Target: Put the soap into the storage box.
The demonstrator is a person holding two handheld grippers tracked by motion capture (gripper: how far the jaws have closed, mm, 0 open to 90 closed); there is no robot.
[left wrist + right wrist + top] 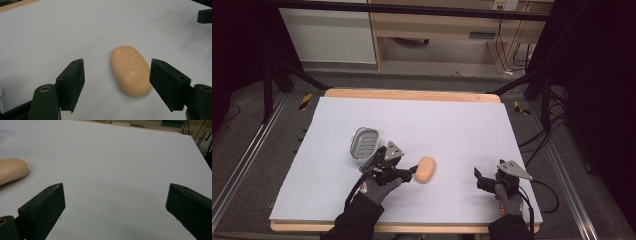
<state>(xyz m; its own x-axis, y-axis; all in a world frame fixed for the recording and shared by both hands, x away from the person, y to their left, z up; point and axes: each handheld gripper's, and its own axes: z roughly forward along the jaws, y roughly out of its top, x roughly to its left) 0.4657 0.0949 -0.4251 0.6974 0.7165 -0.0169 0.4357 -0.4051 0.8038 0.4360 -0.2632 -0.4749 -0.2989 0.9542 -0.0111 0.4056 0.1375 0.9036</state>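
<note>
Peach soap bar [130,70]: lies mid-table toward the near edge, ungrasped, between the left gripper's [117,83] spread jaws. Grey soap dish [364,143] behind, empty. Right gripper [115,207] open, idle. Gripping and placing remain.

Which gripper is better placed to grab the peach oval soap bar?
Left. The left gripper is open with the peach oval soap bar lying partly between its jaws, untouched. The right gripper sits apart at the table's right side, open over bare white surface.
</note>
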